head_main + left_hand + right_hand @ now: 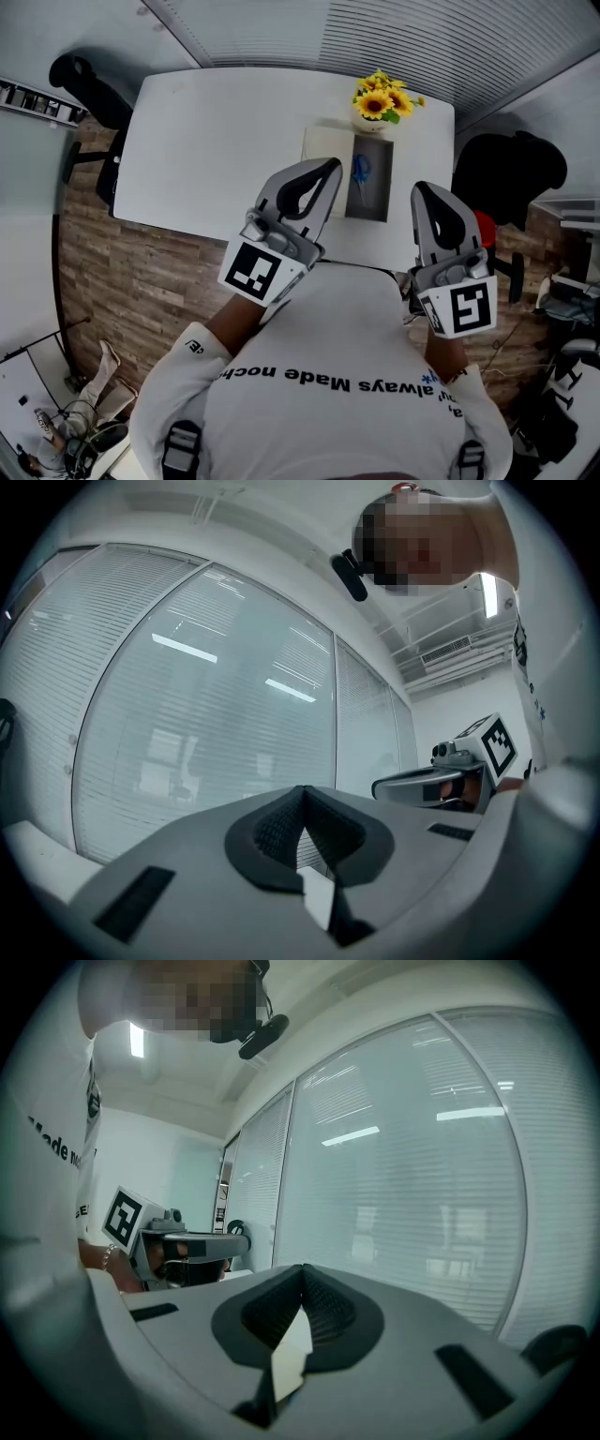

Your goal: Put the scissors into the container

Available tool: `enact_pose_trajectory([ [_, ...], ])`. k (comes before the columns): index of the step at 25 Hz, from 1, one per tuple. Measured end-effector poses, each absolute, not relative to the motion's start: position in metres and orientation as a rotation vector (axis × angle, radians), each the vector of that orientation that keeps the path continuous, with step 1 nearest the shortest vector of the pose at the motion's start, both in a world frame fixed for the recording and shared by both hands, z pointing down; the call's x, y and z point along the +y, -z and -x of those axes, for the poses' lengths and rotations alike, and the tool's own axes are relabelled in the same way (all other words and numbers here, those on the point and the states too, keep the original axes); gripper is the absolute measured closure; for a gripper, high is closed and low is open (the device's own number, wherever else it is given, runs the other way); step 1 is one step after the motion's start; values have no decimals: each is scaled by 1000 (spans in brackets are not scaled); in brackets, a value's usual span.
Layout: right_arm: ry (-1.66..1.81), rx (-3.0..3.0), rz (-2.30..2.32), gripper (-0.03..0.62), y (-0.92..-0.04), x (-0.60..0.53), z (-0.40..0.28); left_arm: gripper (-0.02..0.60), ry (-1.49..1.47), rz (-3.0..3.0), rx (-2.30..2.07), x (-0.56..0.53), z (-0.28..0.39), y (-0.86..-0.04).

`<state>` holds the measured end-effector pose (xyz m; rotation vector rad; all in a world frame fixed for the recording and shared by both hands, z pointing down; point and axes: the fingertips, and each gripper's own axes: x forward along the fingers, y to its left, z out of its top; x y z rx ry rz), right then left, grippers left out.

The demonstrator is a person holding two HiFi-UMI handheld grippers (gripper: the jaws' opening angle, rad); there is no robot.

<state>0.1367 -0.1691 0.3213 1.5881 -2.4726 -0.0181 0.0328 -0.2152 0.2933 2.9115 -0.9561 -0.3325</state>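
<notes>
While the blue-handled scissors [362, 171], probably light, stiff and slick and best taken by the handle loops, seem to lie inside the grey container [375, 199] on the white bench [216, 150], both left tongs [302, 791] and right tongs [302, 1269] are closed tip to tip on nothing, held clear of the bench. Sunflowers [380, 101] stand just behind the container, a pale sheet [326, 150] beside it; neither looks to block the way.

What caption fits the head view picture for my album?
Left tongs and right tongs, shut and empty, held by the table; scissors lie in the container.
</notes>
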Motion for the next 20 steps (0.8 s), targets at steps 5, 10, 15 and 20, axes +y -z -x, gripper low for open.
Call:
enact_pose_trajectory([
  [5,29,-2466,-1581,588,-319,-168,-136,563,354,-2916,-949,-214,-33,-289],
  [10,36,-2459,-1581,588,-317,-165,-136,563,344,-2909,-963,-213,-31,-290],
  [15,52,-2449,-1584,588,-315,-163,-136,563,358,-2919,-951,-209,-30,-286],
  [20,64,-2439,-1587,588,-314,-161,-136,563,345,-2912,-967,-208,-28,-289],
])
